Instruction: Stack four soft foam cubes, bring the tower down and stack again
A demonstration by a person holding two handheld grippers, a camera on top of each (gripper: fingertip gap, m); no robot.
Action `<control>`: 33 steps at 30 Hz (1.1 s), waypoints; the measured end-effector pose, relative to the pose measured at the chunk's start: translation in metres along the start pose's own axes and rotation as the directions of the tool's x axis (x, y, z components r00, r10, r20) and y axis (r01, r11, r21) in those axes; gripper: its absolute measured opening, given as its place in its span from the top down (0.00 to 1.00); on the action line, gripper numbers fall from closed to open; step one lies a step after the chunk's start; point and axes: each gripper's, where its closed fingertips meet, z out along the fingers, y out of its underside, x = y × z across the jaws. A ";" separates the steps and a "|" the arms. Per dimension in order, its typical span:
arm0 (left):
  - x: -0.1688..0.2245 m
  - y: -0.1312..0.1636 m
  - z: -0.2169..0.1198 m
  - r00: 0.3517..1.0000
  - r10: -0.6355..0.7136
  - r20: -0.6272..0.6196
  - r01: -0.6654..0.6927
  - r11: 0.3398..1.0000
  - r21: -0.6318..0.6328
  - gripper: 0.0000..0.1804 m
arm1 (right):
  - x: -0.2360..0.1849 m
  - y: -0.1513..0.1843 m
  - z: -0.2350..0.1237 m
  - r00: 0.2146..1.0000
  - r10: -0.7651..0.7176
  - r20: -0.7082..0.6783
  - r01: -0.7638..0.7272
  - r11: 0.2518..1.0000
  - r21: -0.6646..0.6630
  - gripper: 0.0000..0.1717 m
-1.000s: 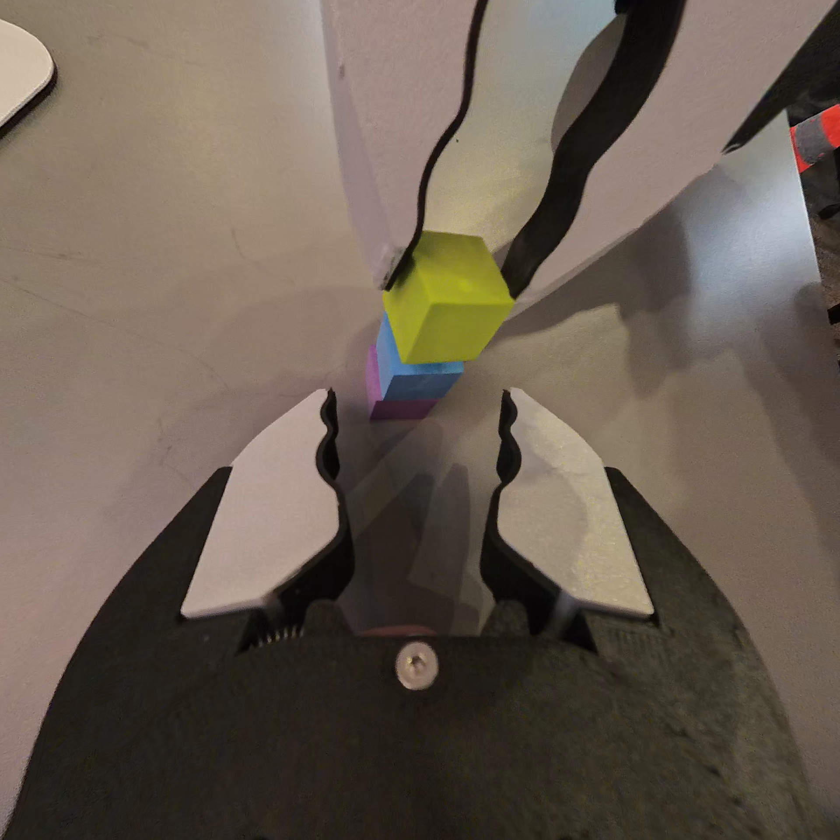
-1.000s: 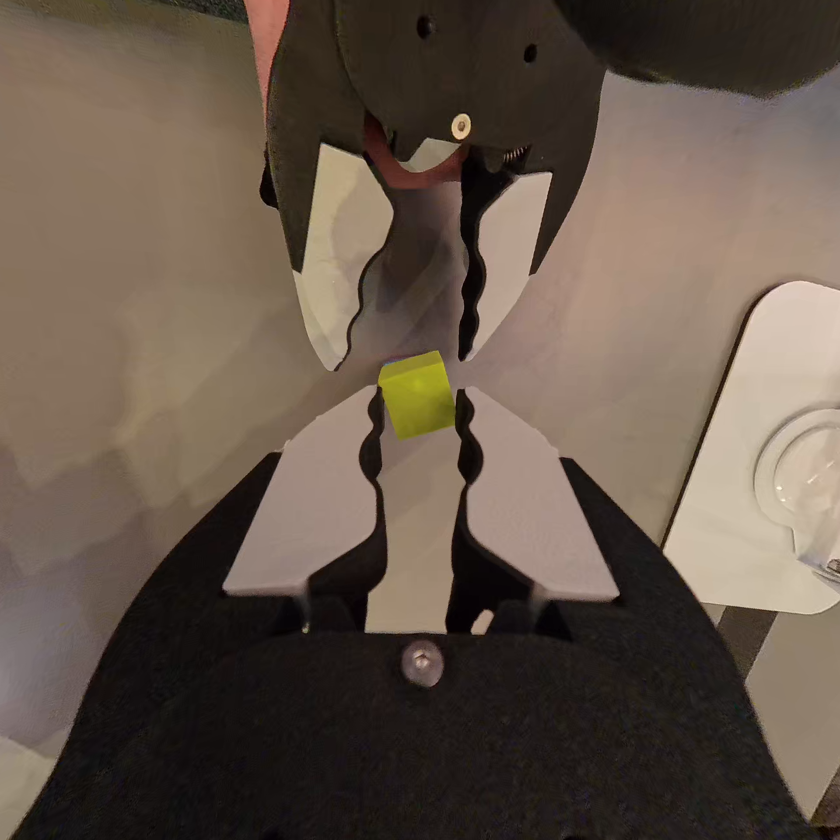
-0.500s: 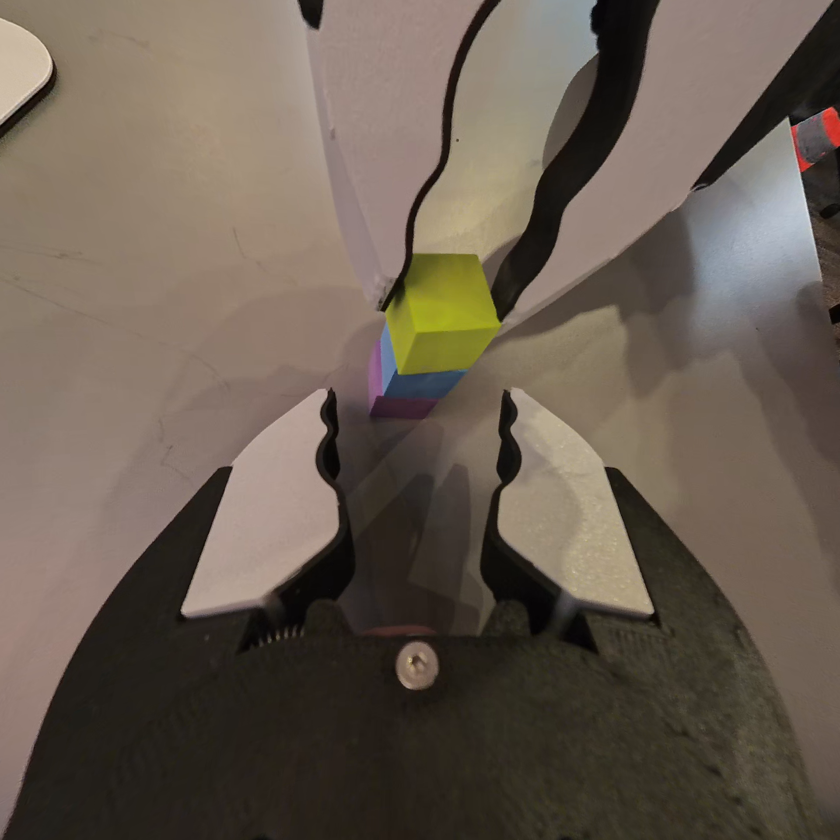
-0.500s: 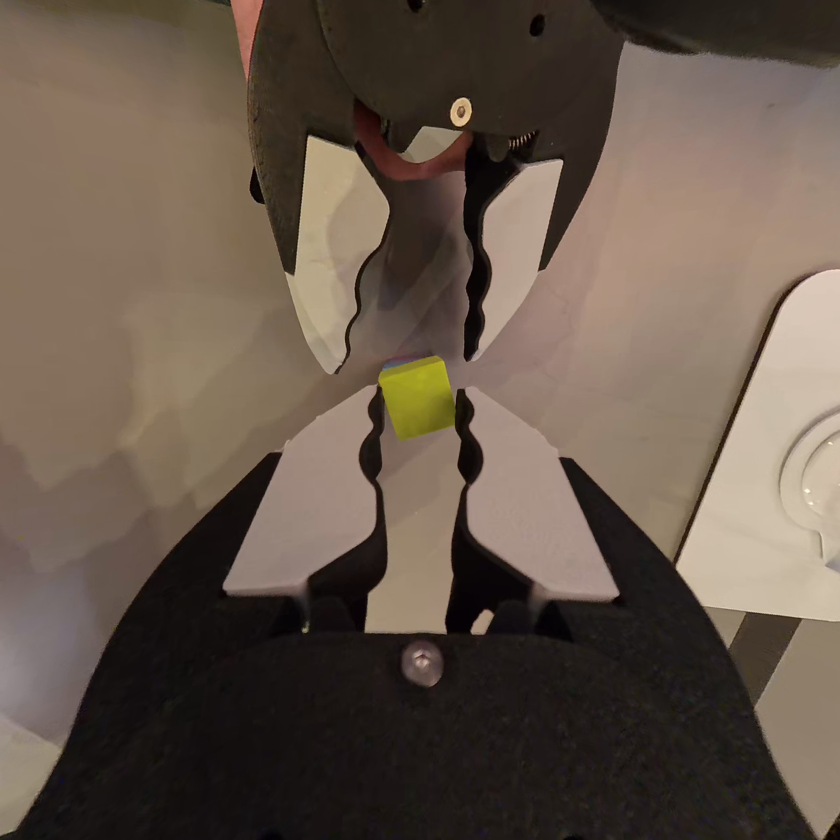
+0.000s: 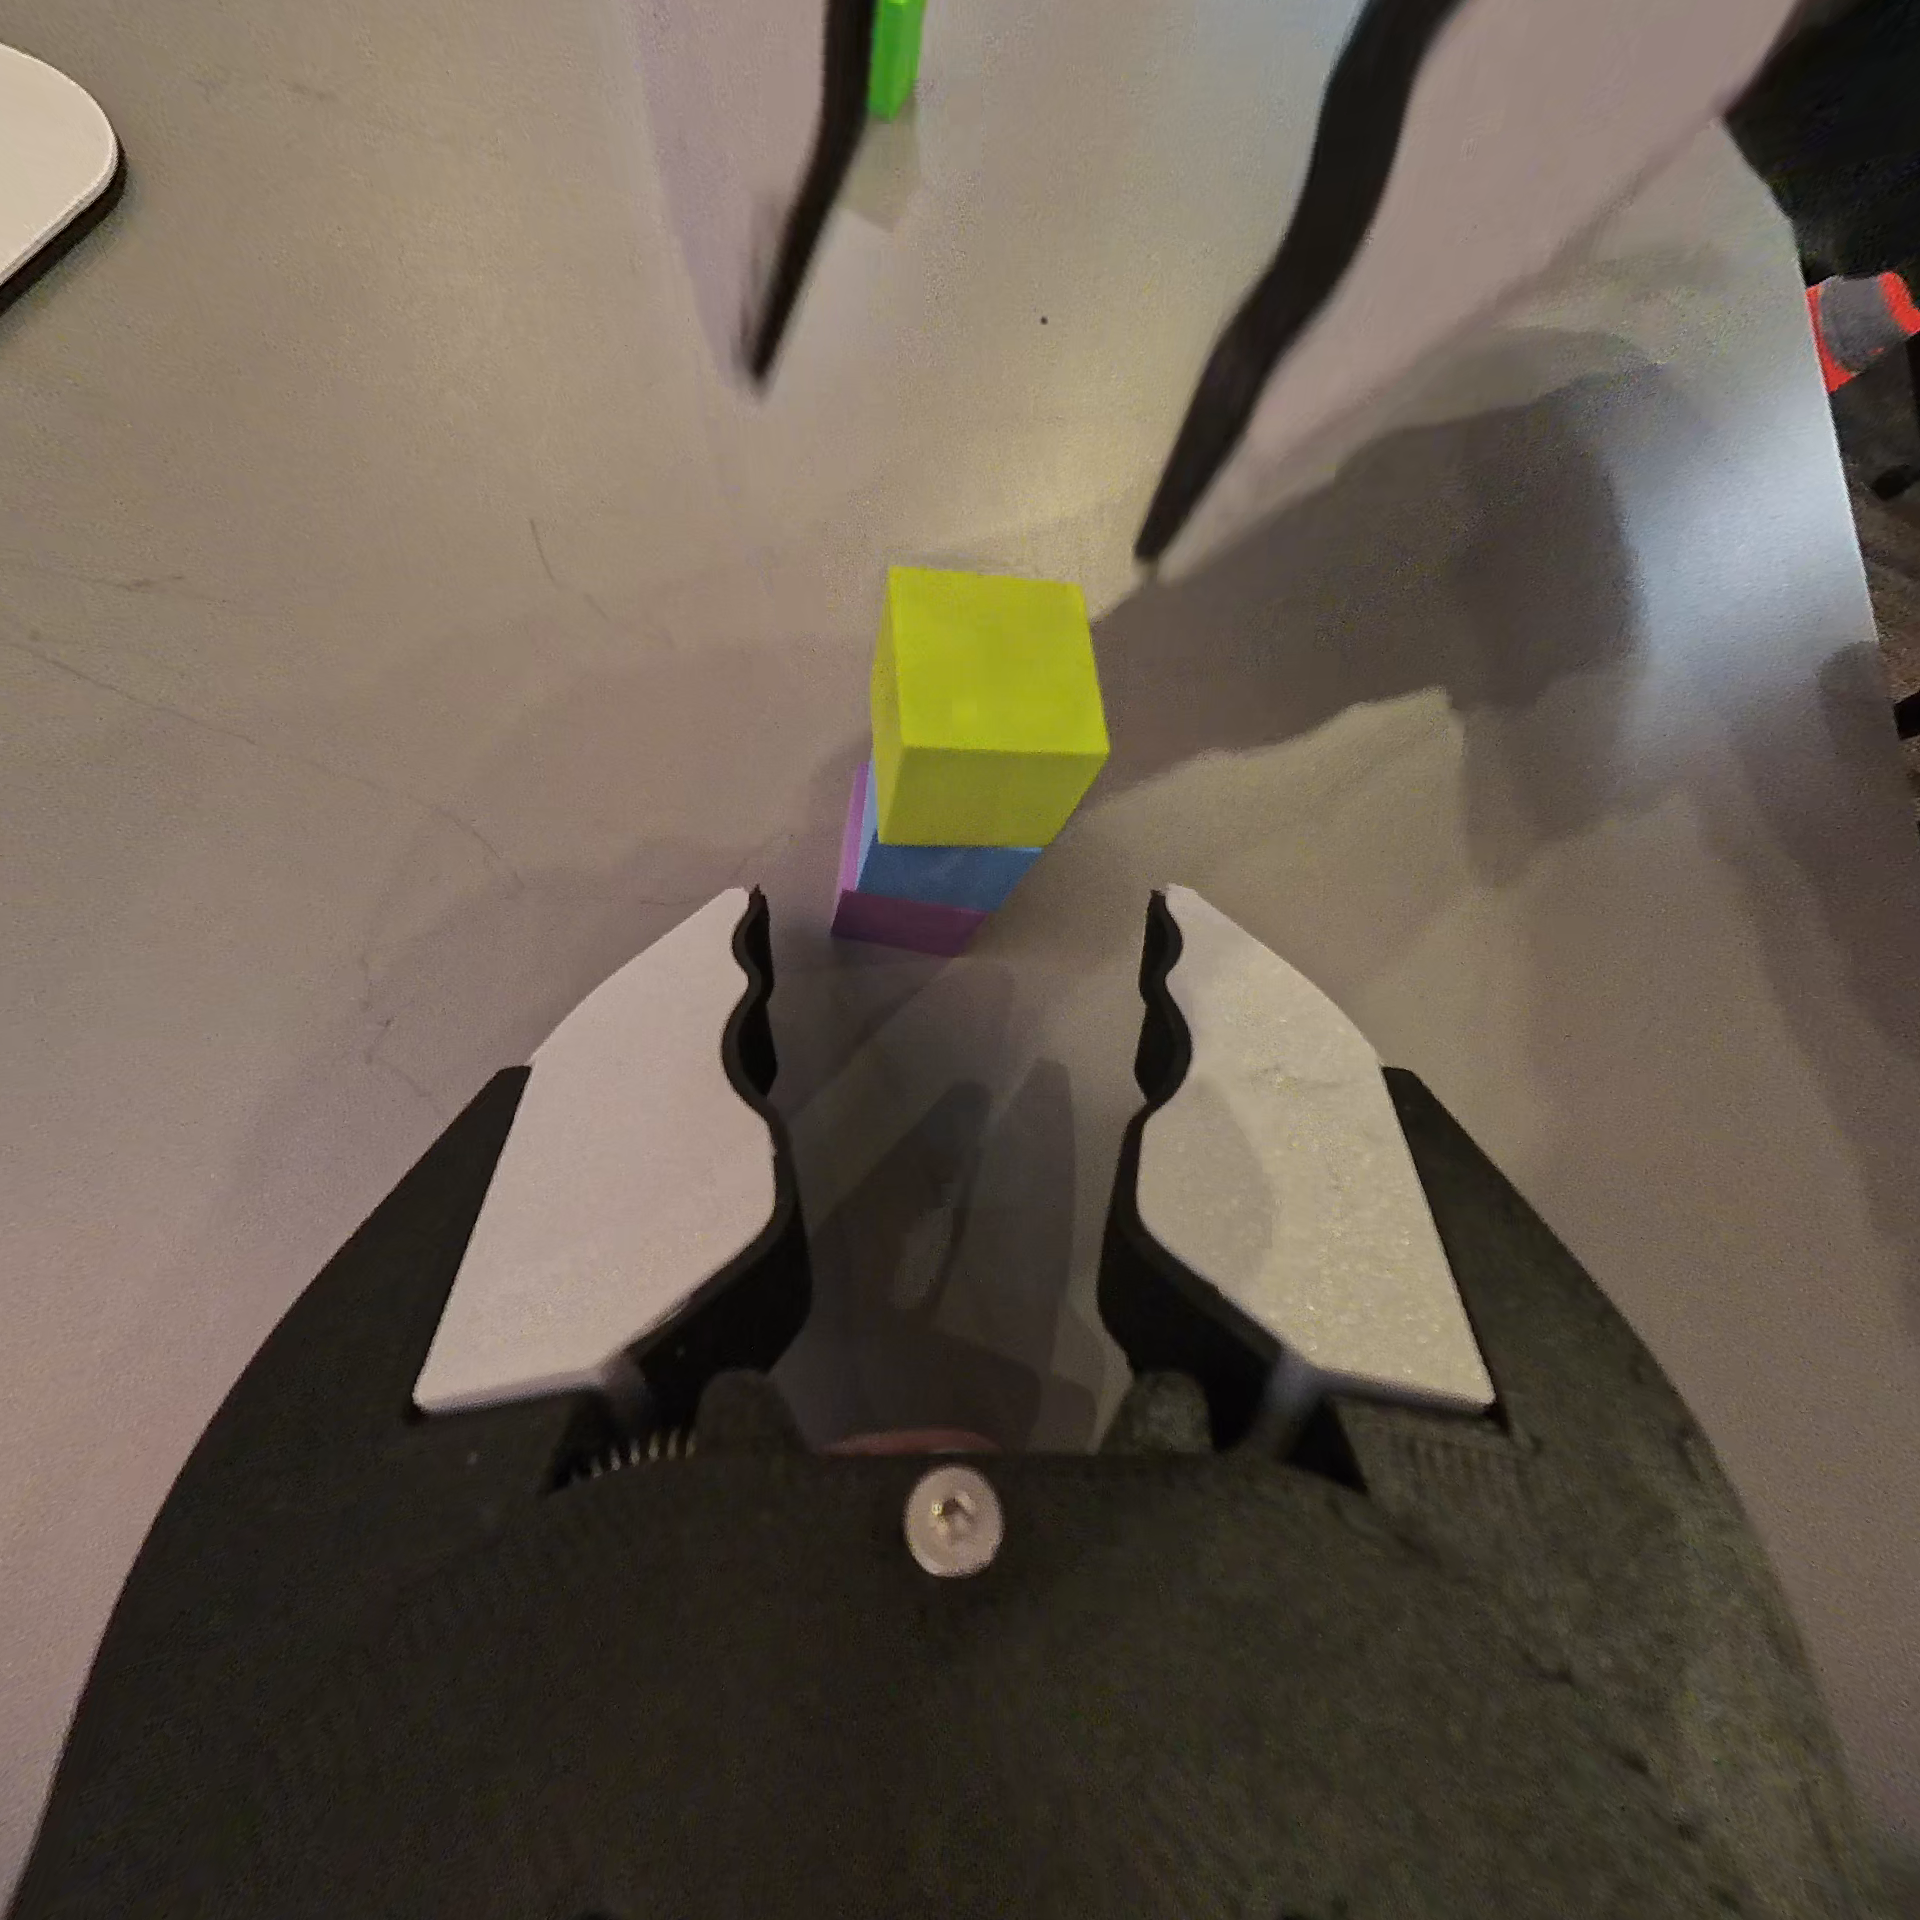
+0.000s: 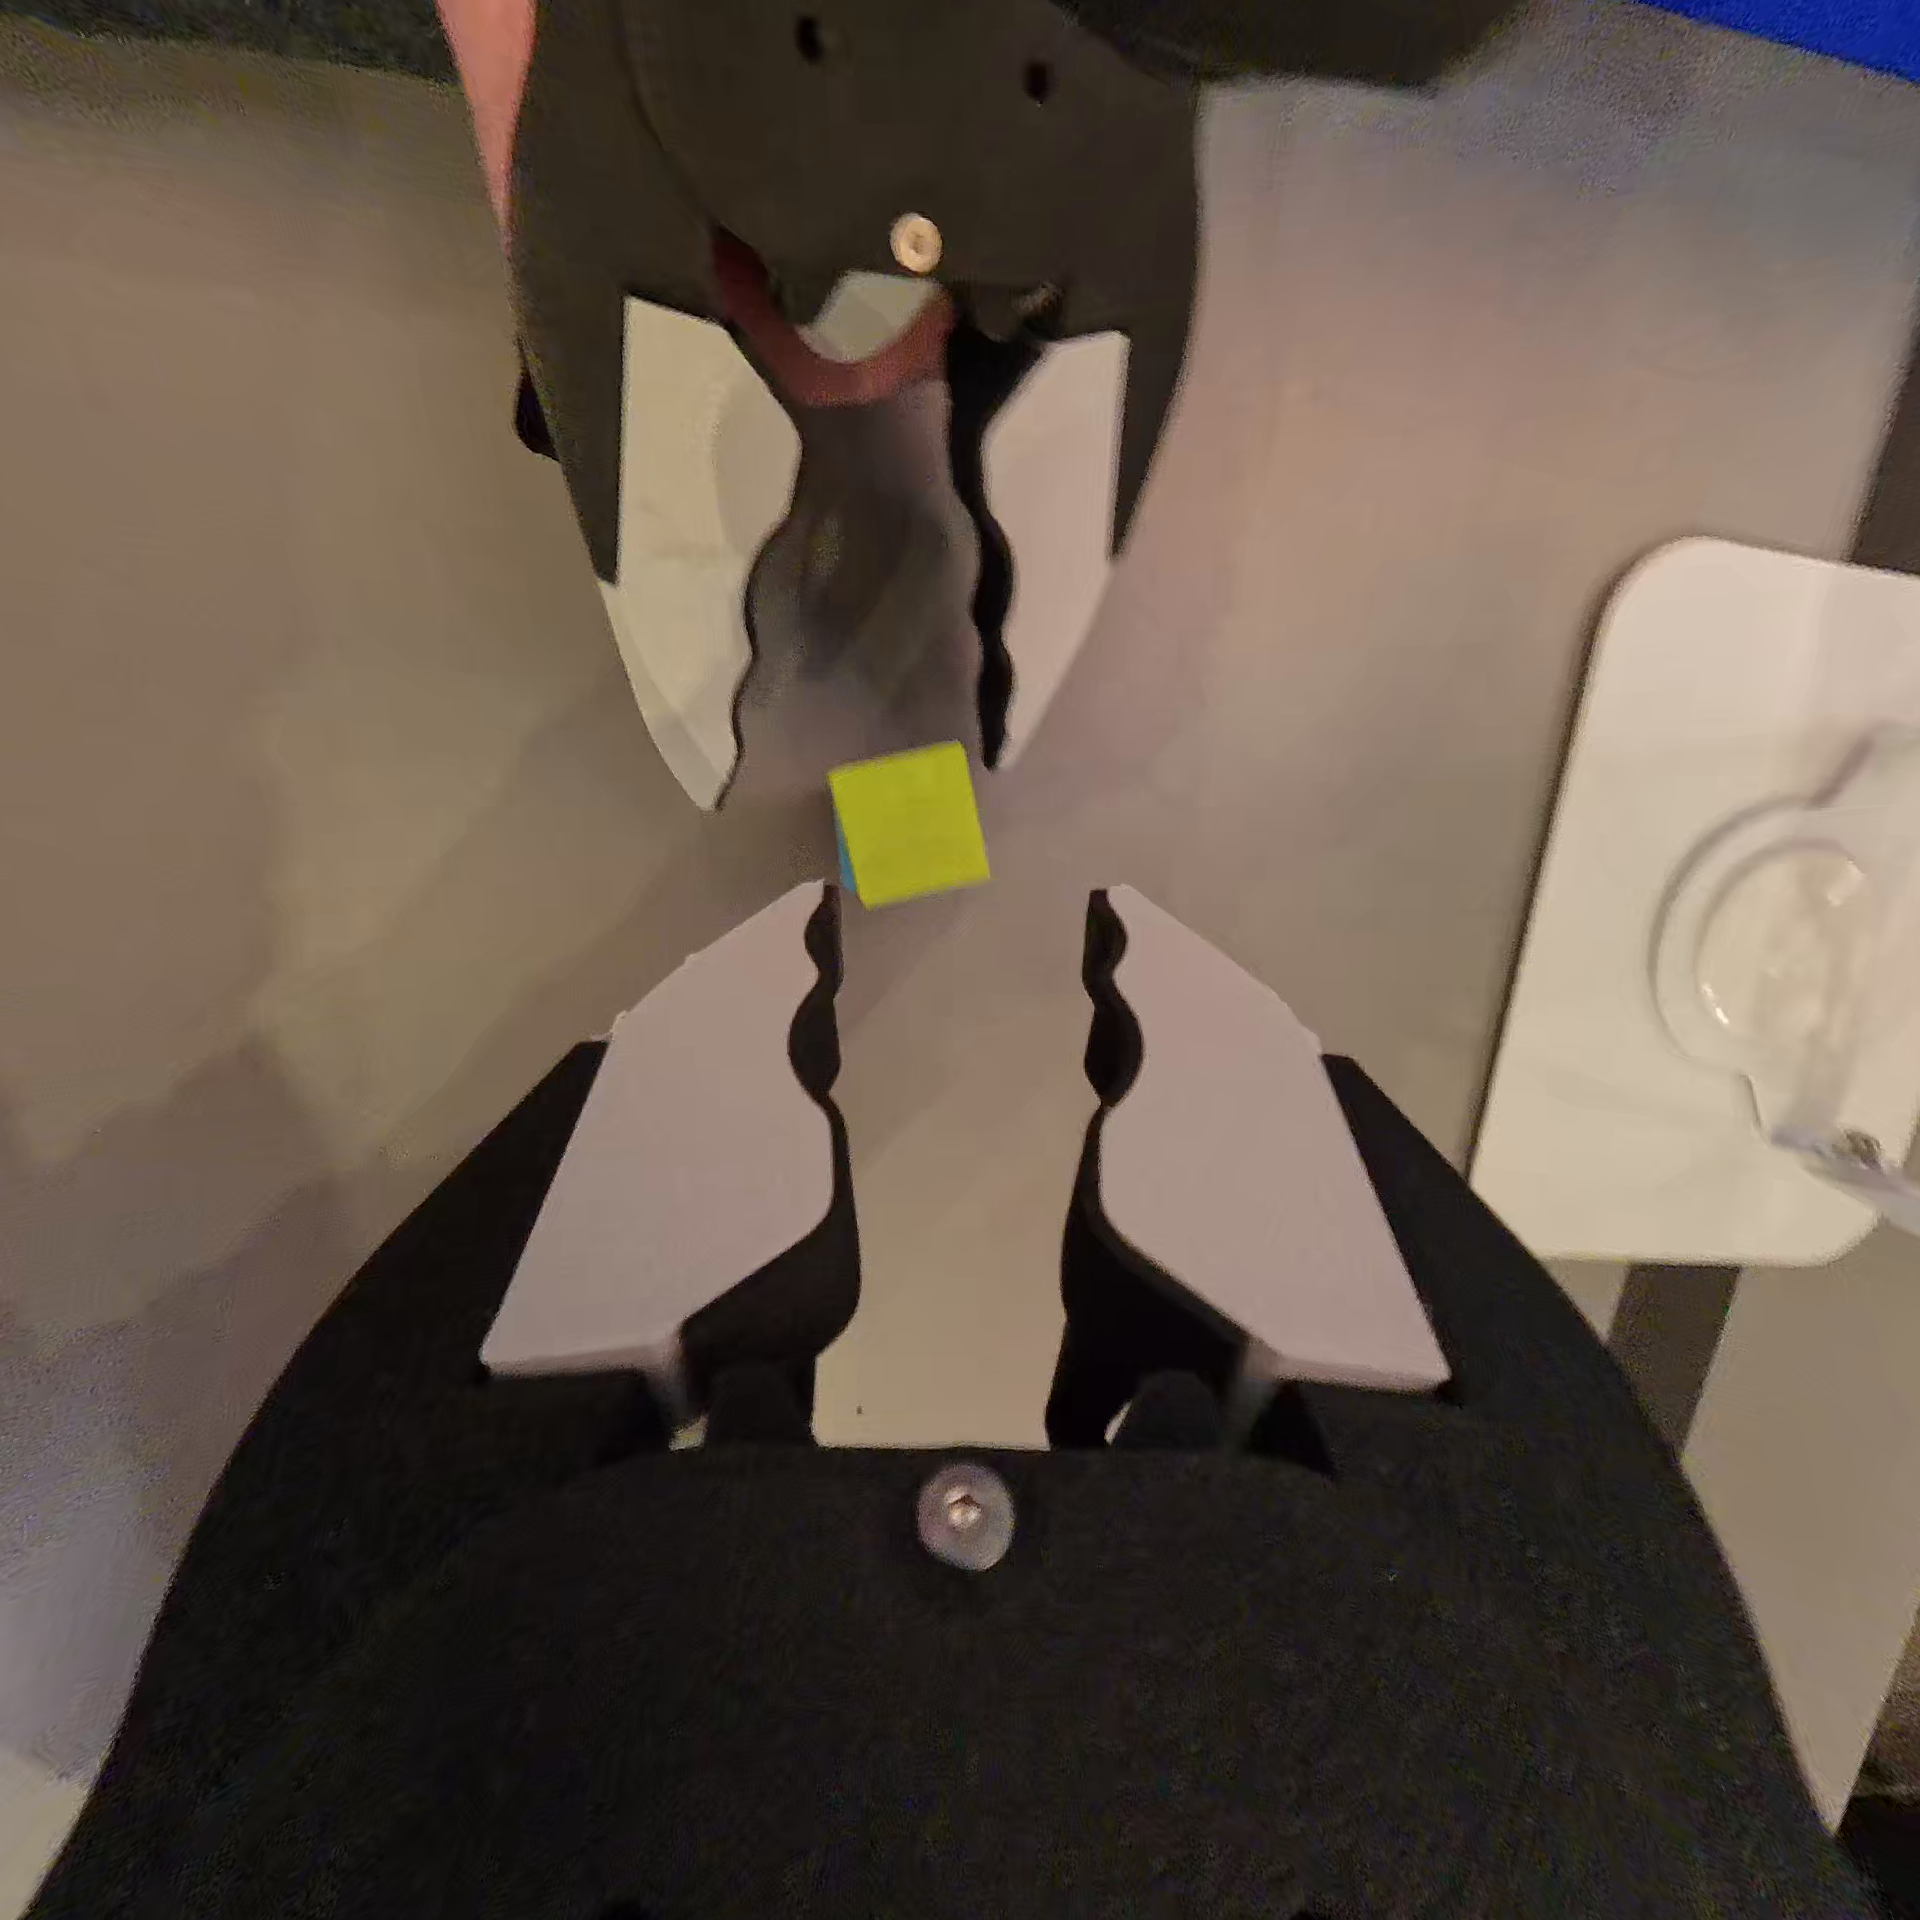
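A tower of three foam cubes stands on the grey table: a yellow-green cube on a blue cube on a purple cube. In the right wrist view I see the yellow-green cube from above, with a sliver of blue under it. My right gripper is open and empty, just back from the tower; in the left wrist view it hangs above and beyond the tower. My left gripper is open and empty, just short of the tower. A green cube lies far behind.
A white pad with a clear plastic dome lies at the right in the right wrist view; its corner shows at the top left of the left wrist view. A person's gloved hand is at the right edge. The grippers' ends are close to 7 centimetres from one another.
My right gripper has opened, let go of the yellow-green cube on top of the blue one, and drawn up and back. The left gripper has not moved.
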 end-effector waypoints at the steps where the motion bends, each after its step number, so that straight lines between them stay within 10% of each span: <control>1: 0.000 0.000 0.000 1.000 0.000 0.000 0.000 1.000 0.001 0.63 | 0.004 0.006 -0.009 0.999 0.026 -0.022 -0.026 1.000 0.013 0.74; 13: 0.000 -0.001 -0.001 1.000 -0.009 -0.005 0.009 1.000 0.011 0.63 | 0.043 0.205 -0.055 0.895 0.352 -0.273 -0.392 0.914 -0.107 0.75; 23: 0.000 -0.002 -0.002 1.000 -0.013 -0.011 0.013 1.000 0.019 0.63 | 0.040 0.270 -0.023 0.928 0.322 -0.187 -0.356 0.914 -0.192 0.77; 27: 0.000 -0.002 -0.001 1.000 -0.011 -0.009 0.011 1.000 0.015 0.63 | 0.043 0.249 -0.028 0.929 0.308 -0.205 -0.337 0.933 -0.127 0.83; 33: 0.000 -0.001 -0.001 1.000 -0.010 -0.008 0.011 1.000 0.013 0.63 | 0.014 0.101 -0.054 0.973 0.194 -0.128 -0.183 0.979 0.087 0.83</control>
